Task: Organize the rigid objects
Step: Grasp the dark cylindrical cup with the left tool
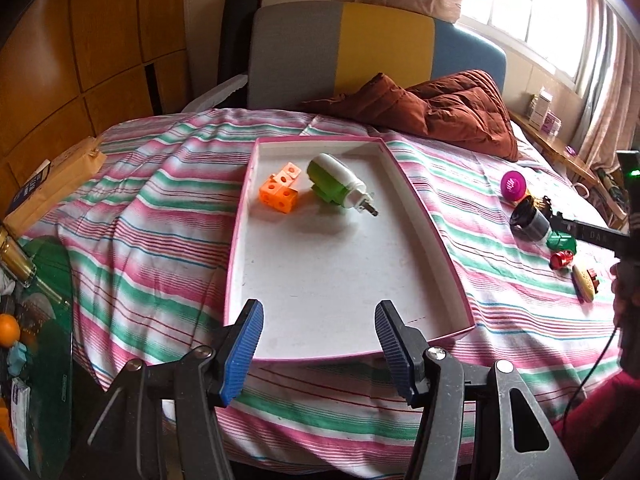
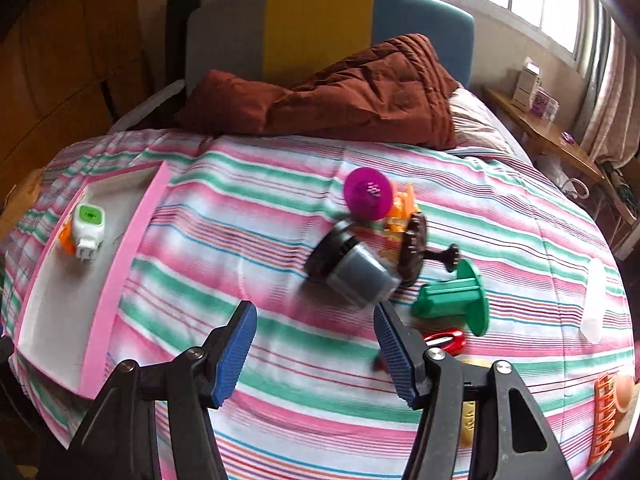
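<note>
A shallow pink-edged tray point(image 1: 420, 200) is laid flat on a striped bedspread point(image 1: 168, 208), and everything else is placed here by it. Inside the tray, toward its far end, an orange block of cubes point(image 1: 279, 188) is seen, with a green and white plug-in device point(image 1: 336, 184) lying on its side just beside it; the near half of the tray floor is bare. The left gripper point(image 1: 319, 332) is held over the tray's near edge, its blue-padded jaws parted with nothing between them.

To the right of the tray, well apart from it on the bedspread, a loose cluster of toys is gathered: a magenta disc point(image 2: 368, 194), a black and grey cylinder point(image 2: 352, 268), a dark brown wheel piece point(image 2: 416, 246), a green spool point(image 2: 456, 300) and a small red item point(image 2: 446, 340). The right gripper point(image 2: 316, 340) is held above the bedspread on the near side of this cluster, just short of the cylinder, jaws parted and empty. Beyond the tray, a rust-brown quilt point(image 1: 448, 112) is bunched against a headboard point(image 1: 340, 48).
</note>
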`<action>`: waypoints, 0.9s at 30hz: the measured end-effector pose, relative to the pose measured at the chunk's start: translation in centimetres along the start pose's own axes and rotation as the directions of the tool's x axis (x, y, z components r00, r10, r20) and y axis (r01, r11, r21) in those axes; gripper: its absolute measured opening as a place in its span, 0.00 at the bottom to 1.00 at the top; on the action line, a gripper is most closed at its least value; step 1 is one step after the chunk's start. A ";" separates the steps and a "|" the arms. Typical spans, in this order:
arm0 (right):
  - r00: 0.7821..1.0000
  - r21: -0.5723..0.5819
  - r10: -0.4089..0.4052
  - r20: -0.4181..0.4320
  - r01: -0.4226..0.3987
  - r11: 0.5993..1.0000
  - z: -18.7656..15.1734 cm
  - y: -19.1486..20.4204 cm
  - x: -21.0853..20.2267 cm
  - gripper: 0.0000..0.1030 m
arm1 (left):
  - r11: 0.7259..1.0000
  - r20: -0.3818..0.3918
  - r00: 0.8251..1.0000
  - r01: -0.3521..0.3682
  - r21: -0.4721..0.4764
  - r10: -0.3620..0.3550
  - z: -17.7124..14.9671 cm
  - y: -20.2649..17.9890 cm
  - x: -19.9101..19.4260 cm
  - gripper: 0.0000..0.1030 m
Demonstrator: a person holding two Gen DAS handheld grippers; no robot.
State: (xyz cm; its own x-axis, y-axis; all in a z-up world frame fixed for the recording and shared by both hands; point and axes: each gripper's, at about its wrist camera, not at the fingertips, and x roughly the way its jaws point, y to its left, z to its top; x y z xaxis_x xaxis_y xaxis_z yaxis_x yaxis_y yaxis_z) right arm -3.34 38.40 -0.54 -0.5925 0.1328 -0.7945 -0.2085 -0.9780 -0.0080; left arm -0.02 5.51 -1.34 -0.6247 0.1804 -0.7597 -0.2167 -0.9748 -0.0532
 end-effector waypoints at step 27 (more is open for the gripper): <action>0.997 0.693 -0.012 0.071 -0.040 0.719 -2.3 -15.6 -0.8 0.68 | 0.941 -0.071 0.982 0.188 0.282 -0.175 3.5 -14.2 3.9 0.83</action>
State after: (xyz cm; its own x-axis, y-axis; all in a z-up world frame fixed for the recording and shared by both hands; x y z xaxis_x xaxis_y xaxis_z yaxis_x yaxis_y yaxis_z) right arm 2.19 53.19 -1.14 -0.6435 0.1556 -0.7495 -0.6656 -0.5974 0.4474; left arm -2.02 20.48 -1.27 -0.5221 0.3379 -0.7831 -0.5327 -0.8462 -0.0100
